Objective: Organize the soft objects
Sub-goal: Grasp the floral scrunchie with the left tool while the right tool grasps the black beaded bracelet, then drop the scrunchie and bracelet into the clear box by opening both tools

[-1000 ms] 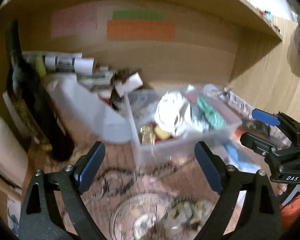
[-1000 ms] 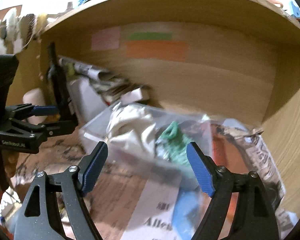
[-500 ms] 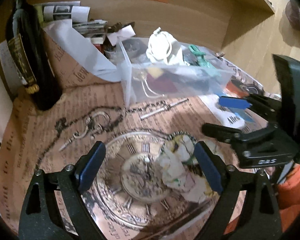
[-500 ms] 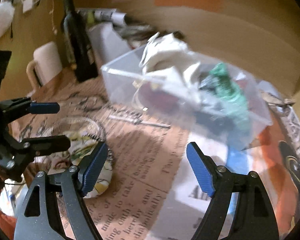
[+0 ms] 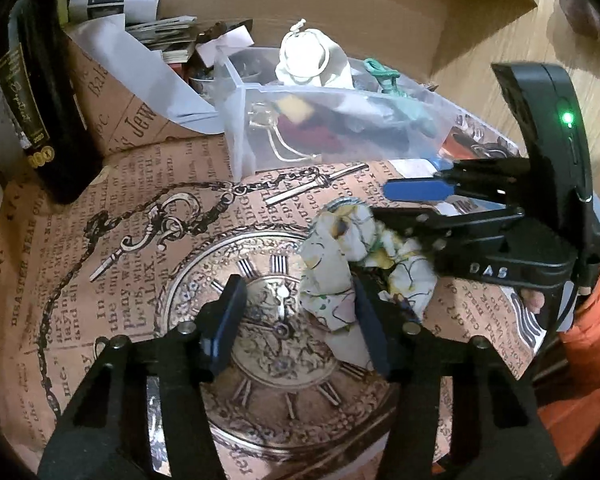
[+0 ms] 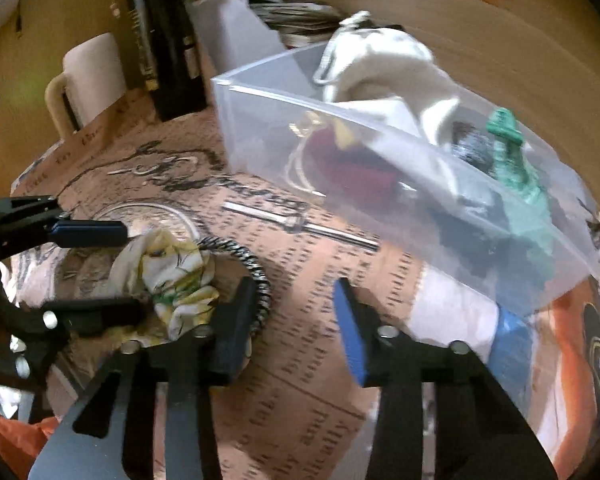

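A crumpled floral cloth lies on the newspaper-print table cover; it also shows in the right wrist view. My left gripper is open just in front of it, its right finger against the cloth's near edge. My right gripper is open and empty, to the right of the cloth; in the left wrist view its fingers reach over the cloth from the right. A clear plastic bin behind holds a white drawstring pouch, a green item and dark red fabric.
A dark bottle stands at the left, a cream mug beside it. Papers and a white folder pile up behind the bin. Wooden shelf walls close the back and right. Blue and orange printed sheets lie at the right.
Both grippers have dropped and tilted from the shelf back down to the table. Both jaws have narrowed. The left gripper has closed in on the floral cloth.
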`<state>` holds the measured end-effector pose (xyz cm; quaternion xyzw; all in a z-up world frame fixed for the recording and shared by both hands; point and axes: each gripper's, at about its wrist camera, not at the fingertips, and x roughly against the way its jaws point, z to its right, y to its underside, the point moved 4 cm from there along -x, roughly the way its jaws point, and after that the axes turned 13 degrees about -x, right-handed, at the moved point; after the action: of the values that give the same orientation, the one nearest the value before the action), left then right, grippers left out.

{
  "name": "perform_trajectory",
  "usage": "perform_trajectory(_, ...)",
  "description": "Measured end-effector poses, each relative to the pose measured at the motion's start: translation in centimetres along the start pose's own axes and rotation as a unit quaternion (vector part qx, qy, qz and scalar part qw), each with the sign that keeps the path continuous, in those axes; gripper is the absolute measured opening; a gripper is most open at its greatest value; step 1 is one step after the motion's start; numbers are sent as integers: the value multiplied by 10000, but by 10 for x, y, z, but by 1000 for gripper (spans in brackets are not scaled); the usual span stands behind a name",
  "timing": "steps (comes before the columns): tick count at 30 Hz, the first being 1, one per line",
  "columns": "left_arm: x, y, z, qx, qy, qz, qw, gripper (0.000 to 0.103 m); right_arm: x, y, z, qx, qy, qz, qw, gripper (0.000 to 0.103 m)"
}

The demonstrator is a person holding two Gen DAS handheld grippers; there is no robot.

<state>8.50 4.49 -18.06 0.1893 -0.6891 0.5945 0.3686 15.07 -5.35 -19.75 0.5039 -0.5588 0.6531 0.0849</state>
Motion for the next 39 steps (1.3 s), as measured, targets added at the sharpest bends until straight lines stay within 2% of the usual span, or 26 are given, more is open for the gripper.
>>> perform_trajectory(4,-3,-1,-2,-60,-107,13,9999,37,9,4,17,-183,217,106,9995,14)
perform_trajectory(8,-7,-5,-5,-70,-188,18,9998,20,19,10,34,-435,310,234,9983,12)
perform_trajectory(11,-10,-9,-7,-16,-147,1,9999,12,27,12,44,-641,282,398,9968,8)
perform_trajectory(15,-6,-21,-11,81,-162,128,9998,11,45,10,52,-746,243,694,9945,8)
perform_trajectory(18,2,-33,-14,86,-235,295,9993,11,48,7,50,-689,283,732,9945,8)
perform_trajectory(21,14,-43,-16,52,-372,490,9981,11,44,3,45,-571,210,591,9964,8)
perform_trajectory(25,24,-53,-20,54,-461,679,9966,11,30,-2,37,-333,299,447,9980,27)
perform_trajectory(30,34,-68,-26,82,-548,912,9943,11,4,-7,33,-84,260,84,9996,27)
perform_trajectory(32,37,-75,-29,79,-591,1020,9930,11,2,-9,32,-11,286,154,9995,21)
perform_trajectory(33,38,-77,-30,80,-603,1056,9925,11,2,-9,31,28,288,162,9995,9)
perform_trajectory(39,44,-97,-39,106,-733,1276,9891,11,20,-13,32,-107,256,568,9980,7)
